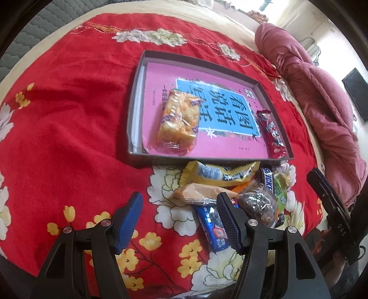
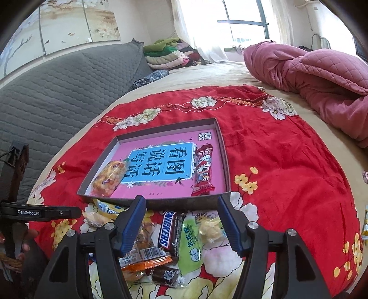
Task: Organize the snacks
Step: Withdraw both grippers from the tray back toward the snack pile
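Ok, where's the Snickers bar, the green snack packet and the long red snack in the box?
Snickers bar (image 2: 169, 230): right wrist view, on its white lettering.
Green snack packet (image 2: 191, 243): right wrist view, middle of the wrapper.
Long red snack (image 2: 203, 169): right wrist view, middle of the wrapper.

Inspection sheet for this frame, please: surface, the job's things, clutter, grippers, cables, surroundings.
Surface: red floral blanket spread over a bed.
Job's things: shallow box lined with a pink book; inside lie a yellow snack pack and a red snack bar. Snack pile lies loose in front of the box, including a Snickers bar and a green packet.
Clutter: nothing seen.
Grippers: left gripper open, empty, above the pile's edge; right gripper open, empty, over the pile.
Cables: nothing seen.
Surroundings: pink quilt, grey headboard, folded clothes, window.
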The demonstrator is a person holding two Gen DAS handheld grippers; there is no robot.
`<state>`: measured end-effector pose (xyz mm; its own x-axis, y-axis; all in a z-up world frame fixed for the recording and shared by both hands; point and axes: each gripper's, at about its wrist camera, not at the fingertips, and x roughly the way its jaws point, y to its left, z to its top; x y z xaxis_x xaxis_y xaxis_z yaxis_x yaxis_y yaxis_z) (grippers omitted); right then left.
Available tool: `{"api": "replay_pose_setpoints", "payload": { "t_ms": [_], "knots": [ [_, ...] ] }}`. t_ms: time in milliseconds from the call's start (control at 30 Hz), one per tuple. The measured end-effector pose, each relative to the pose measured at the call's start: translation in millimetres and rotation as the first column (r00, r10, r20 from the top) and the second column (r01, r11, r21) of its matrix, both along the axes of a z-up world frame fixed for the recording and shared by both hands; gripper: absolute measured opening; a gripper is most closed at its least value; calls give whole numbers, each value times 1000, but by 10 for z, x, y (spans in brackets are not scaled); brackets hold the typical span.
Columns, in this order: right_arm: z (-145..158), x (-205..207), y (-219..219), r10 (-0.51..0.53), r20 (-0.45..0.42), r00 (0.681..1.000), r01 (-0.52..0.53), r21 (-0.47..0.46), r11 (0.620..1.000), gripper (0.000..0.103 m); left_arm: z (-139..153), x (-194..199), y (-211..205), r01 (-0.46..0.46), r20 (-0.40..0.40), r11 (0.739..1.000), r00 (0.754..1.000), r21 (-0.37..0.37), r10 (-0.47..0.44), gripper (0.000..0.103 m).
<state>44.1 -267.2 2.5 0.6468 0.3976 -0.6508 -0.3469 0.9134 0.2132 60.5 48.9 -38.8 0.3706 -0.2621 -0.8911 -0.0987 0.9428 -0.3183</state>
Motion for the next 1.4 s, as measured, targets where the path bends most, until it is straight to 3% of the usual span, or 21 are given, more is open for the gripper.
{"api": "replay_pose_setpoints", "payload": {
  "t_ms": [333, 767, 867, 1400],
  "knots": [
    [-23, -46, 89, 38, -3, 999, -38, -27, 999, 64, -189, 5, -80, 36, -50, 999, 998, -25, -37, 68],
    [-111, -66, 200, 100, -34, 994, -102, -44, 994, 65, -433, 152, -4, -11, -58, 987, 998, -159, 1, 69],
    [-150, -79, 268, 140, -50, 989, -143, -54, 988, 69, -450, 171, -3, -8, -48, 985, 999, -175, -1, 69],
    [-430, -186, 654, 313, -118, 942, -328, -137, 935, 70, -497, 150, -100, 27, -18, 983, 999, -181, -31, 68]
  ]
}}
